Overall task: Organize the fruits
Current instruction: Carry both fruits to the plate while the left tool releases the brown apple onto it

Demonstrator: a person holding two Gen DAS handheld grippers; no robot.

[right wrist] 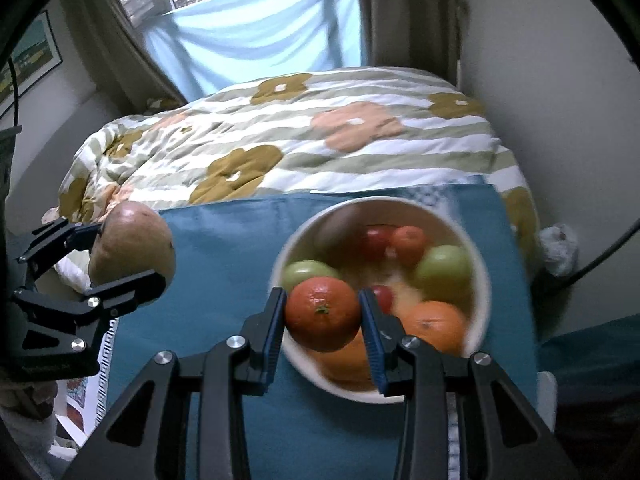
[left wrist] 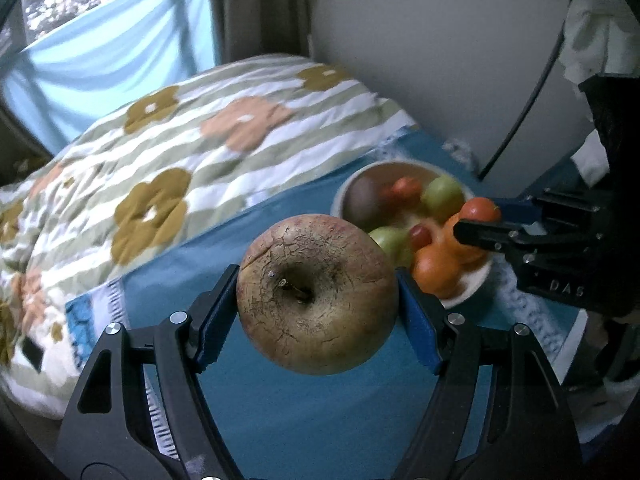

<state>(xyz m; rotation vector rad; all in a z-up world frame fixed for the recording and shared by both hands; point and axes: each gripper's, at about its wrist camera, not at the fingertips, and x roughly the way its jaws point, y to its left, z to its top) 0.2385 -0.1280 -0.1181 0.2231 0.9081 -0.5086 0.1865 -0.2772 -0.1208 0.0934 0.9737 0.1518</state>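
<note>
A large russet apple (left wrist: 316, 294) was held clamped between the blue pads of the left gripper (left wrist: 318, 300), clear of the blue cloth (left wrist: 288, 408) and short of the white bowl (left wrist: 466, 292), on the bowl's left side as seen from the right wrist view. A small orange tangerine (right wrist: 323, 314) was gripped firmly between the fingers of the right gripper (right wrist: 324, 320), just above the bowl's near rim. Inside the bowl, green fruits (right wrist: 442, 266), small red ones and another orange (right wrist: 434, 326) were already gathered, though blurred.

The step was judged to be carrying fruit either to or from the bowl; which of these could not be told. If the fruit was to be set down, each piece would best be lowered until supported before the jaws were opened, so that nothing was dropped. The apple would best be placed in a gap, and the two grippers kept apart at the bowl.
</note>
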